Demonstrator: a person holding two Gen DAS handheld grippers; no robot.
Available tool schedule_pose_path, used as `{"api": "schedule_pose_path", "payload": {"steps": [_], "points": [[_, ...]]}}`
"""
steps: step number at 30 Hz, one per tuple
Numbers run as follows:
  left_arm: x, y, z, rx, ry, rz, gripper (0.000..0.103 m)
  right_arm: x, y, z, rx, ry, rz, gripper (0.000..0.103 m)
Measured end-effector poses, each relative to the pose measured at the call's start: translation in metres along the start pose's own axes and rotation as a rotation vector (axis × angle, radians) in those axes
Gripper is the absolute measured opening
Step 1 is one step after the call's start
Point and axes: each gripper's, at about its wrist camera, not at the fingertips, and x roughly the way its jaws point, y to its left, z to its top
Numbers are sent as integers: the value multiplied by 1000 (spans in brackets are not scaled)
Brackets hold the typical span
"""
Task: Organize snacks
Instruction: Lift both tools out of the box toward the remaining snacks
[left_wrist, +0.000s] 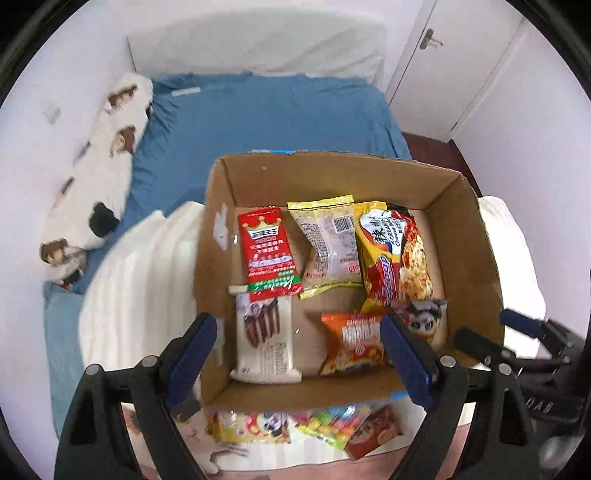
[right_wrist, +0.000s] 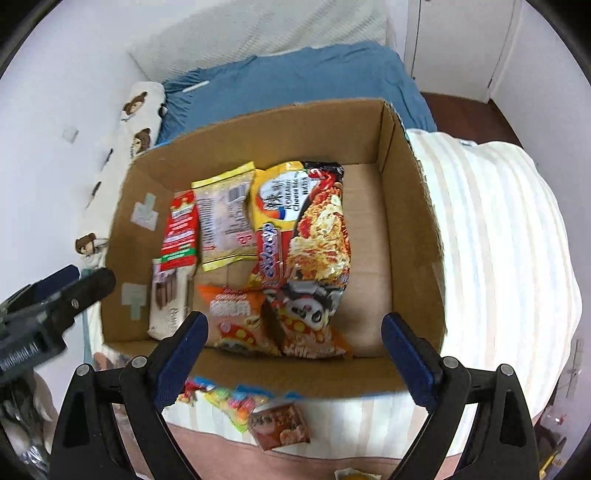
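Snack packets (left_wrist: 332, 280) in the cardboard box (left_wrist: 472, 229) below both spread, empty hand-held grippers: left (left_wrist: 299, 354), right (right_wrist: 295, 354).

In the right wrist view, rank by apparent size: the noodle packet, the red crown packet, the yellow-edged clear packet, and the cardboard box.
1. cardboard box
2. noodle packet
3. yellow-edged clear packet
4. red crown packet, though it lies foreshortened and partly covered, so its place against the clear packet is unsure.
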Motion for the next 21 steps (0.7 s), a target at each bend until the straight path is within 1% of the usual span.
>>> {"api": "schedule_pose_path", "payload": {"steps": [3,6,8,11,14,15,16,19,21], "points": [[-22,-2,-20,4,-46,16,90,-20,5,-16,-12,-45,15,97],[-41,1,-41,-21,-83,12,90,-40,12,-35,-31,-87,19,97],[-53,5,-58,-35,-114,32,90,-52,17,-49,-38,-118,25,97],[-63,12,-85,-71,-132,37,90,-64,26,-76,-52,-139,59,97],[-64,23,-114,-129,-124,33,90,-59,30,-100,-48,-113,97,97],[-64,26,-122,-142,-124,41,90,-55,30,-107,-39,-99,111,97],[-62,33,-134,-162,-126,65,90,-48,30,-114,-23,-80,126,97],[-51,51,-164,-221,-113,115,90,-15,22,-137,42,1,151,97],[-39,66,-182,-276,-76,132,90,9,15,-147,83,47,153,97]]}}
